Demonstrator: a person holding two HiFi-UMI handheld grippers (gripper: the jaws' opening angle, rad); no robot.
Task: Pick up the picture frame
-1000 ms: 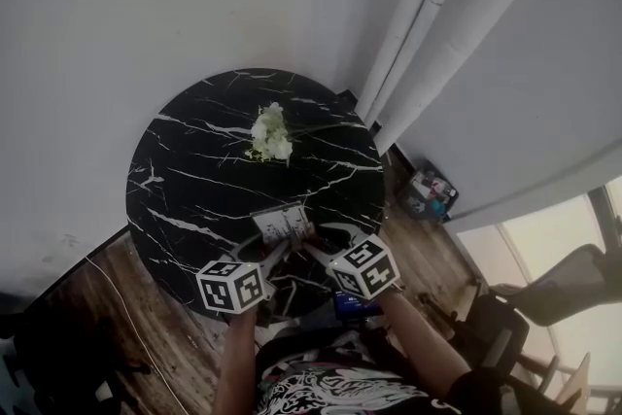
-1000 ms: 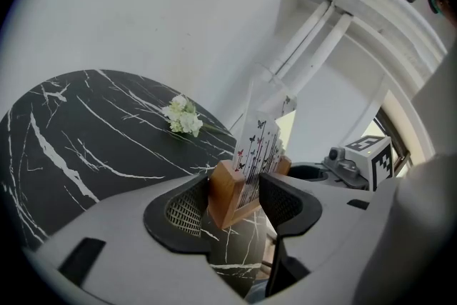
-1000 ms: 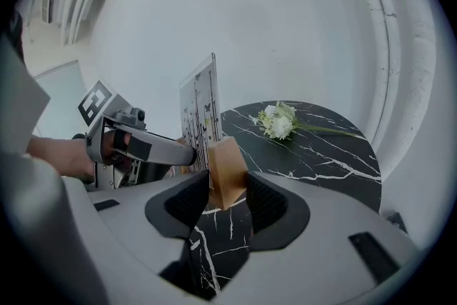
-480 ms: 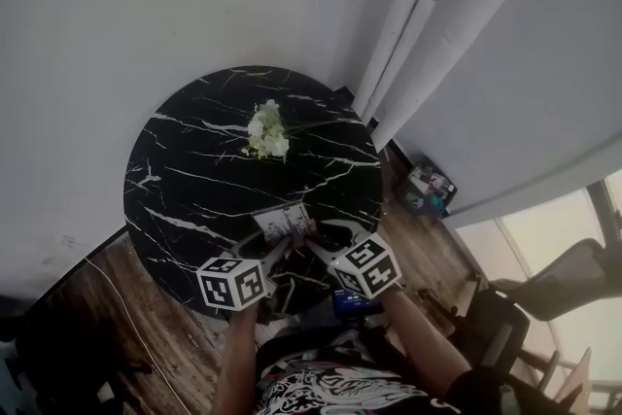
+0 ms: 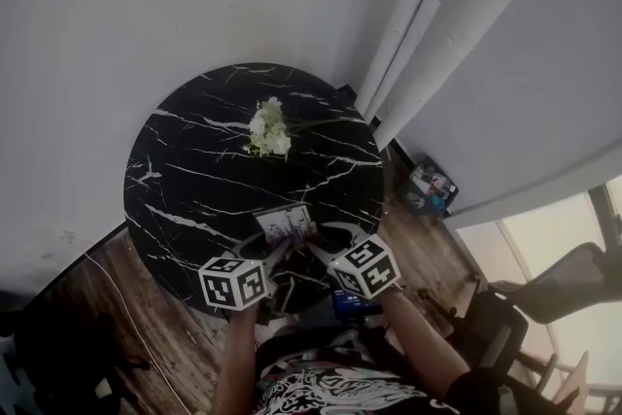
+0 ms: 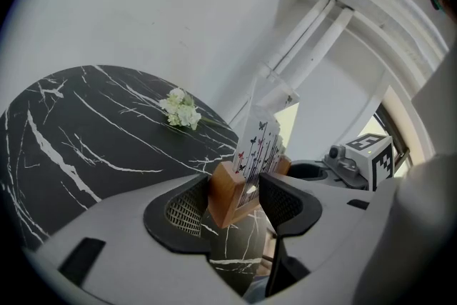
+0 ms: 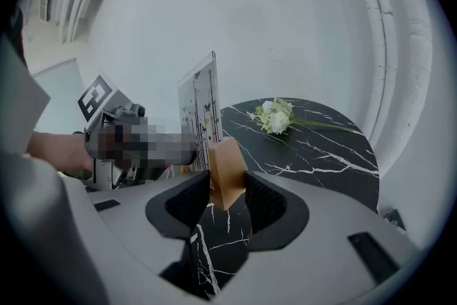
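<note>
The picture frame is a pale panel printed with butterflies on a wooden base, standing upright over the near edge of the round black marble table. My left gripper is shut on the wooden base from one end, with the panel rising above its jaws. My right gripper is shut on the other end of the base, beside the panel. Whether the base still touches the table I cannot tell.
A small bunch of white flowers lies towards the far side of the table. White pipes run up the wall at the right. On the wooden floor sits a box, and a chair stands further right.
Nothing but a slight shift of the head view. Both grippers stay shut on the frame's base in the same place.
</note>
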